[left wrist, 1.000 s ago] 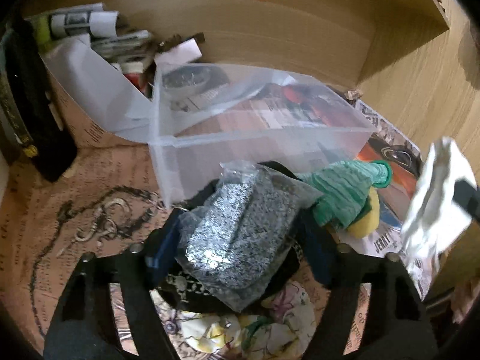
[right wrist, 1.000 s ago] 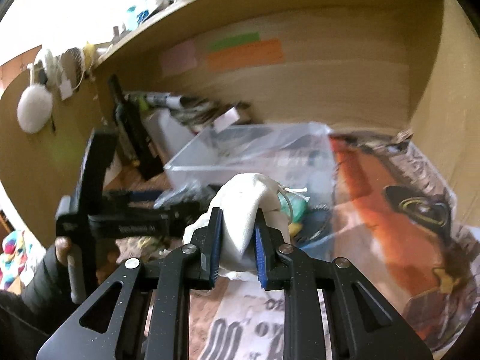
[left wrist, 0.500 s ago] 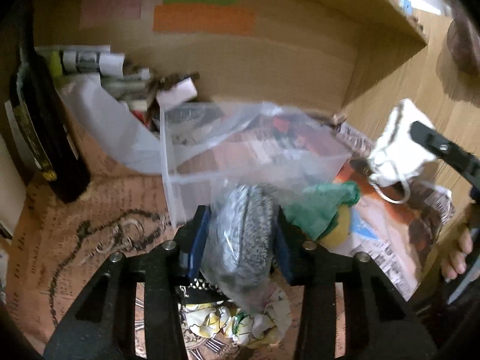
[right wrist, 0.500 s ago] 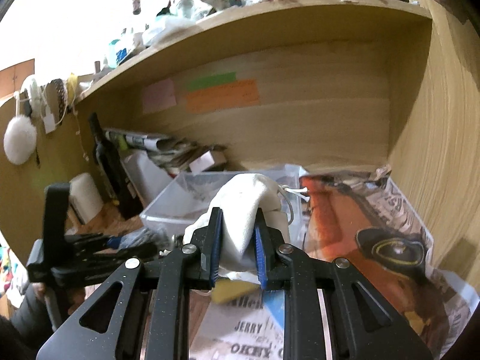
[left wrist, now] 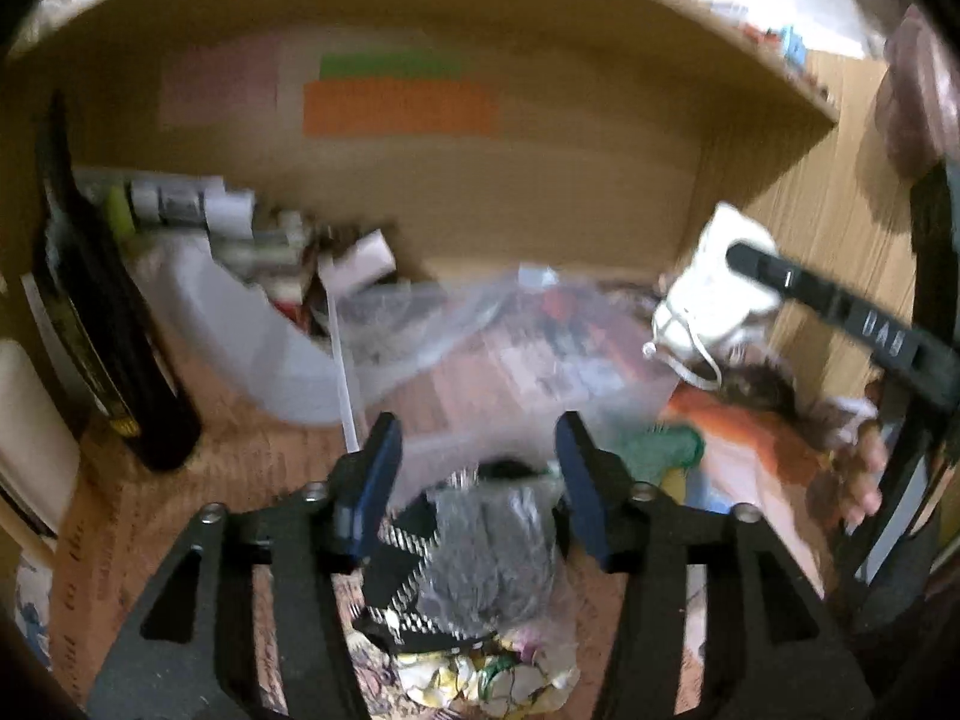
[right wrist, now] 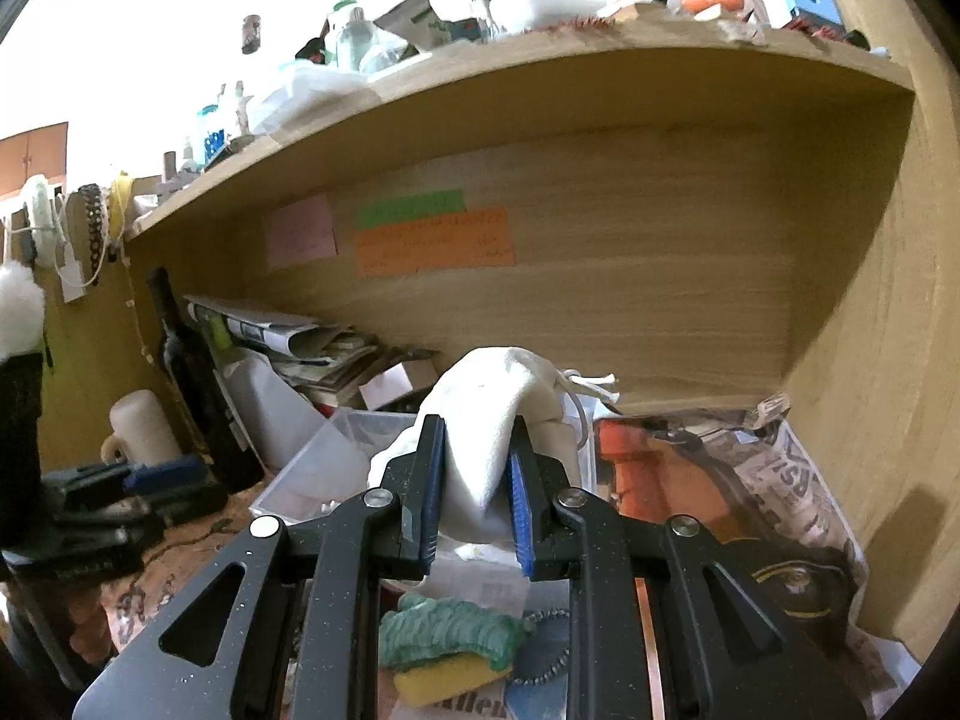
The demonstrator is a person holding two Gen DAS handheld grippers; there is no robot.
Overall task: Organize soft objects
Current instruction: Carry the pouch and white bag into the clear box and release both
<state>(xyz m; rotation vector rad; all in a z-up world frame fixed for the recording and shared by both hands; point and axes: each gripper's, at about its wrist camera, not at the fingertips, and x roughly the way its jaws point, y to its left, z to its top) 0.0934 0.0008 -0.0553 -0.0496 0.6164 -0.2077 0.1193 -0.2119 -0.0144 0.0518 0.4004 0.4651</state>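
My left gripper hovers in front of a clear plastic box. Its jaws are opening and the blue pads touch nothing. A silvery grey item in a clear bag lies below them, between the gripper's arms, on a dark patterned cloth and a floral cloth. My right gripper is shut on a white drawstring pouch. It holds the pouch in the air over the box's right end. From the left wrist, the pouch shows at upper right. A green cloth on a yellow sponge lies beneath the right gripper.
This is a wooden shelf recess with newspaper on its floor. A dark bottle stands at the left. Rolled papers and clutter are piled behind the box. A person's hand grips the right tool.
The left jaws closed around the bagged grey item, then spread again, and the item now sits lower between the arms. The right gripper carried the white pouch up toward the box.
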